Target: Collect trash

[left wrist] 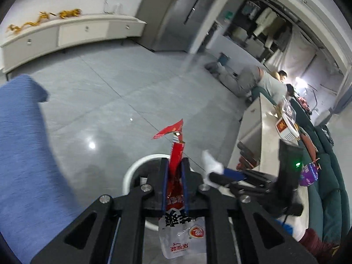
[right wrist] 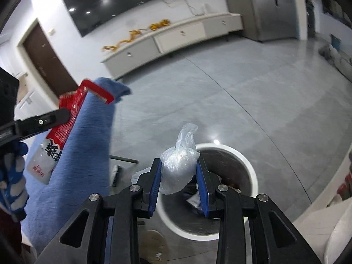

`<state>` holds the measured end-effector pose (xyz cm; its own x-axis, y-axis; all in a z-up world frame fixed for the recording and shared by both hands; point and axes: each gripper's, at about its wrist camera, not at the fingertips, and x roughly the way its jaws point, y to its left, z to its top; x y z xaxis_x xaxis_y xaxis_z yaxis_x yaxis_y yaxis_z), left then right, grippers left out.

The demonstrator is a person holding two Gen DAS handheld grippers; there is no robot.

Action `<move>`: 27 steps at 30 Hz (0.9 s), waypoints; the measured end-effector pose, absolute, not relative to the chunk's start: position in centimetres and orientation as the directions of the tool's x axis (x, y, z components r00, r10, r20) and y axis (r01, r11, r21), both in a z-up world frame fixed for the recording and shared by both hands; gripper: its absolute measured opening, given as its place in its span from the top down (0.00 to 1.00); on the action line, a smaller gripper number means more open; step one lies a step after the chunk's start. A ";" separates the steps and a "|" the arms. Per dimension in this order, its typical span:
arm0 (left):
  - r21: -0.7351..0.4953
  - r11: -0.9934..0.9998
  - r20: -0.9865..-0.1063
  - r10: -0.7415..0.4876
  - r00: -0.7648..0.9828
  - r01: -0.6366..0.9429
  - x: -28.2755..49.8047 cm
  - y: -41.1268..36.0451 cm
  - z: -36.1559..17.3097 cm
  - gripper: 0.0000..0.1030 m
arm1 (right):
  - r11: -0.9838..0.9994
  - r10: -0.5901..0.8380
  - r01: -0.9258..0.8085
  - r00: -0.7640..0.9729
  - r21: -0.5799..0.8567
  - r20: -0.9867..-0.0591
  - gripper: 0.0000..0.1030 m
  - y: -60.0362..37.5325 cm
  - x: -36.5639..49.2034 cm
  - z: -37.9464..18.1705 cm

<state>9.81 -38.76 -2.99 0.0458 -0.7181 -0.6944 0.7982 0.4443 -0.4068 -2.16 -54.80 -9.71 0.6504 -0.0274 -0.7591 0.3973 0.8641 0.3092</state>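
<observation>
My left gripper [left wrist: 175,161] is shut on a red-and-white snack wrapper [left wrist: 176,154] that stands up between its pads and hangs out below them. It hovers over a round white bin [left wrist: 132,171] on the floor. My right gripper [right wrist: 178,161] is shut on a crumpled clear plastic bag [right wrist: 178,169], just left of the bin [right wrist: 253,176], which holds some trash. In the right wrist view the left gripper [right wrist: 63,115] shows at the left edge, the wrapper [right wrist: 72,112] in its grip and a gloved hand [right wrist: 13,176] below it. The right gripper [left wrist: 216,177] with its bag [left wrist: 211,162] also appears in the left wrist view.
A blue upholstered piece [right wrist: 83,154] rises left of the bin. A long cream cabinet [left wrist: 66,33] lines the far wall across grey floor tiles. A pale table [left wrist: 264,132] with a box and a green sofa [left wrist: 330,187] stand at the right. People [left wrist: 270,83] are beyond the table.
</observation>
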 end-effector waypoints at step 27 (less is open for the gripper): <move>-0.199 0.594 -0.645 -0.678 0.353 0.779 4.4 -34.3 1.1 0.13 | 0.894 -0.191 0.416 0.686 0.164 -0.702 0.18 -51.3 -3.1 -6.0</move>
